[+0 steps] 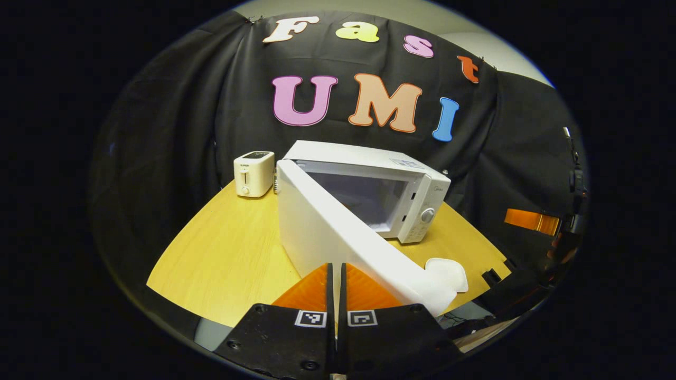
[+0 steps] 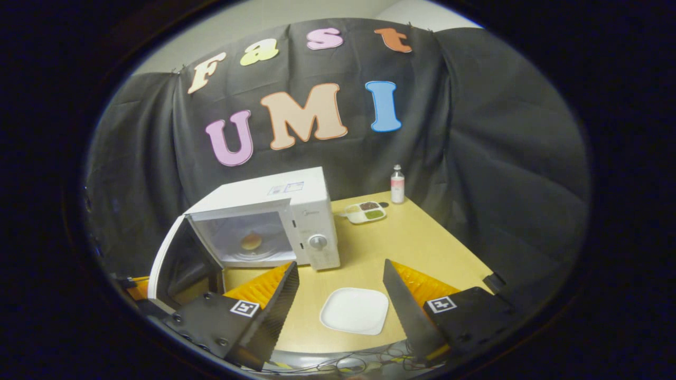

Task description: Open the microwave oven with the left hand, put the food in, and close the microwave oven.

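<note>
Closing comes next: food [image 2: 251, 241] sits inside microwave [image 2: 296, 211], ahead-left of right tool [image 2: 340, 301], fingers apart. Left tool [image 1: 336, 295], fingers together, should push door [image 1: 338, 232] squarely from outside.

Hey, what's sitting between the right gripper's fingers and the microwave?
In the right gripper view, a white plate lies on the table between the open right gripper and the microwave; beyond it, bare tabletop.
</note>
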